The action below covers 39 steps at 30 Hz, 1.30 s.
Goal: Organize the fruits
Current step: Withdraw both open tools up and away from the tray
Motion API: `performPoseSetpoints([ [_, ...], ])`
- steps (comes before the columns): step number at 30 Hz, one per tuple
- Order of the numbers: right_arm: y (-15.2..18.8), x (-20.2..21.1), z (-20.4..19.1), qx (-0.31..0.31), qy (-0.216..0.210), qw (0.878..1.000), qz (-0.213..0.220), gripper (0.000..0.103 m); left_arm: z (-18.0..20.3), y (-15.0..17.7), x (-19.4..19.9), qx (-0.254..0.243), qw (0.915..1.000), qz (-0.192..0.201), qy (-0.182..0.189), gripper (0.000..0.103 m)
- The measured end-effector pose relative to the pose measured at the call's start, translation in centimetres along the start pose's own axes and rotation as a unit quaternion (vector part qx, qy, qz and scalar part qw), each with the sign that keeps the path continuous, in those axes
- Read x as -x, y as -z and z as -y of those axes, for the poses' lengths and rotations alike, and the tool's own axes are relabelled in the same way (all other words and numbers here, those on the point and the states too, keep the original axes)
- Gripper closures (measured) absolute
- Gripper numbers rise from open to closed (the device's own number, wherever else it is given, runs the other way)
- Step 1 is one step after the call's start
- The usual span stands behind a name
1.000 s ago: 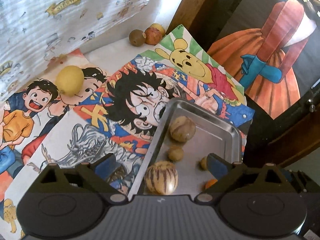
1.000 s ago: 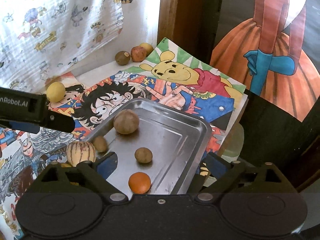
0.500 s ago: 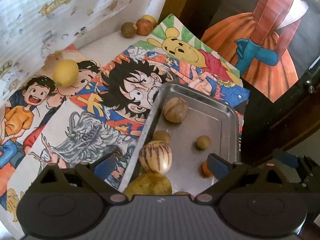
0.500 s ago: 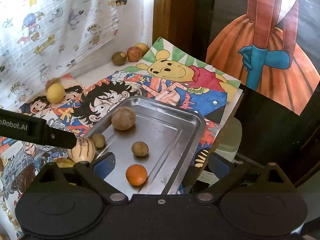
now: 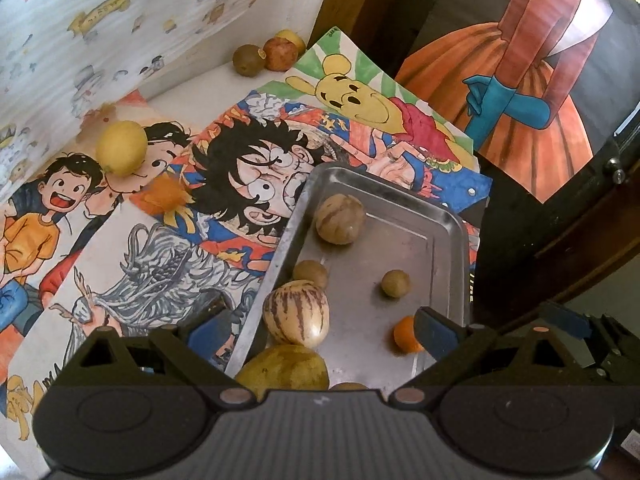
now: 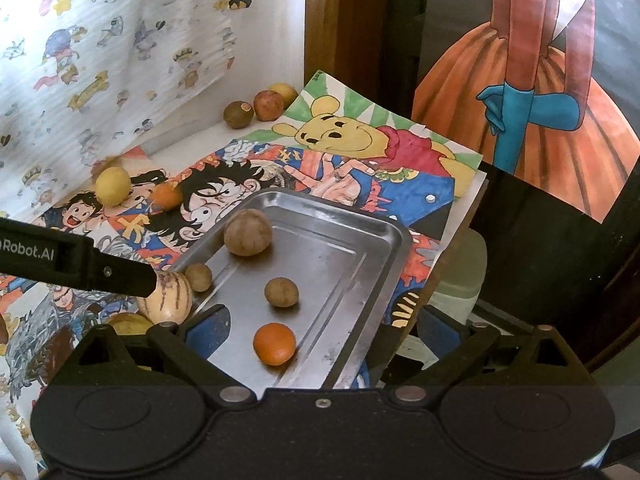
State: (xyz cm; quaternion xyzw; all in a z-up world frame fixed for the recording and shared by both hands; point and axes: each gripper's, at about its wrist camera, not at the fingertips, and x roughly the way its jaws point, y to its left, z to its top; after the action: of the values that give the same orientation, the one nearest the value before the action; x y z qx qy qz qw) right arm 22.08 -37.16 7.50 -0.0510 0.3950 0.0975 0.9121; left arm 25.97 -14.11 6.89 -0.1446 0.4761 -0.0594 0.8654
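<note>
Within the last half second we had drawn our left gripper (image 5: 320, 320) back from the shallow rectangular steel tray (image 5: 448, 240). A small round orange fruit (image 5: 166, 196), blurred, had also appeared on the cartoon drawings (image 5: 120, 264) beyond the tray's left side, which we judged one more piece to gather. Both sets of jaws stood wide and empty: the cream, purple-striped fruit (image 5: 296, 314) at the tray's near left rim lay between the left ones, and a second orange fruit (image 6: 274, 343) at the tray's near end lay between those of the right gripper (image 6: 320, 324).
</note>
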Motion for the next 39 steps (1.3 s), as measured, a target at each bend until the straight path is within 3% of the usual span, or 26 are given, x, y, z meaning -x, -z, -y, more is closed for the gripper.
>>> performPoseSetpoints([
  [12, 1.8, 2.3, -3.1, -0.039, -0.005, 0.999, -0.022, 0.001, -2.1, 1.4, 2.4, -0.041, 0.9991, -0.013, -0.008, 0.003],
  [22, 3.4, 4.9, -7.3, -0.089, 0.033, 0.995, -0.029, 0.001, -5.7, 2.5, 4.0, -0.084, 0.9955, -0.044, 0.007, 0.002],
  [30, 5.5, 7.2, -11.1, -0.131, 0.062, 0.989, -0.029, 0.001, -8.0, 3.4, 5.7, -0.143, 0.9876, -0.056, 0.030, 0.001],
  [39, 8.2, 8.3, -14.8, -0.169, 0.060, 0.983, -0.040, 0.001, -11.3, 5.3, 7.2, -0.195, 0.9783, -0.063, 0.028, 0.001],
])
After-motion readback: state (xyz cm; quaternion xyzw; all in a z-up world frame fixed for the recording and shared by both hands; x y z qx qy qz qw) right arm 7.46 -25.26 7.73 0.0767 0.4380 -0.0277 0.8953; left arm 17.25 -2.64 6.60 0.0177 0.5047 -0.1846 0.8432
